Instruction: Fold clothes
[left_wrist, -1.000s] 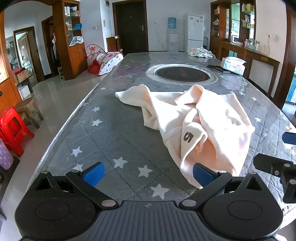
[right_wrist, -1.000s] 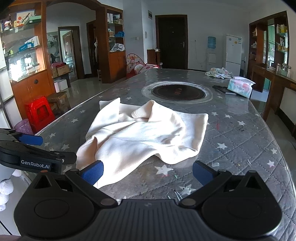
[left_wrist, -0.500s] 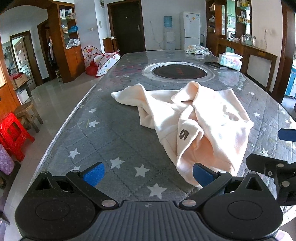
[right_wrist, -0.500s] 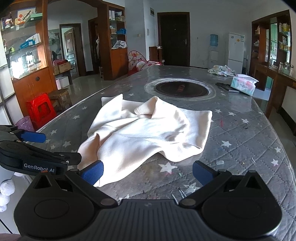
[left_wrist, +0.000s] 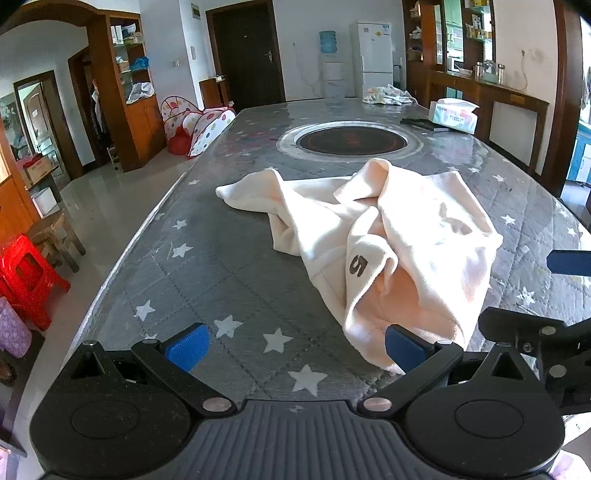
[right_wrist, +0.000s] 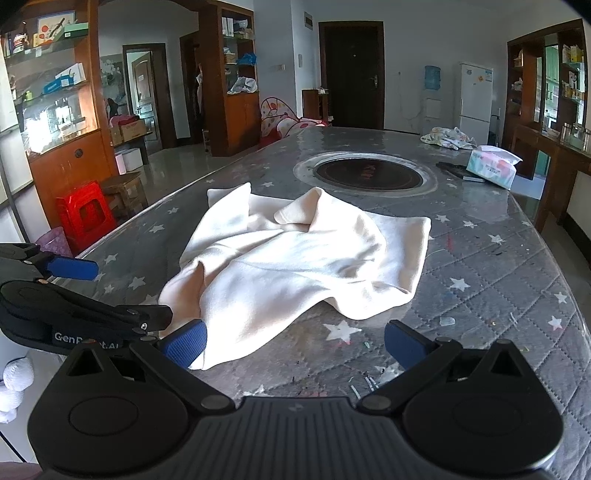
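Note:
A cream garment (left_wrist: 388, 236) with a brown "5" lies crumpled on the grey star-patterned table (left_wrist: 221, 266). It also shows in the right wrist view (right_wrist: 295, 258). My left gripper (left_wrist: 295, 349) is open and empty above the table's near edge, its right pad (left_wrist: 402, 349) at the garment's near hem. My right gripper (right_wrist: 293, 349) is open and empty, its left pad (right_wrist: 184, 345) beside the garment's near corner. Each gripper shows in the other's view: the right one (left_wrist: 546, 295) at the right, the left one (right_wrist: 74, 295) at the left.
A round inset hotplate (left_wrist: 352, 140) sits mid-table beyond the garment. A tissue box (left_wrist: 454, 116), a dark flat object and a bundle of cloth (left_wrist: 386, 94) lie at the far right. Red stools (left_wrist: 26, 273) stand on the floor left of the table.
Both grippers have drawn back slightly and tilted, so the garment sits a little farther and higher in both views. The garment has not moved. Both grippers stay open.

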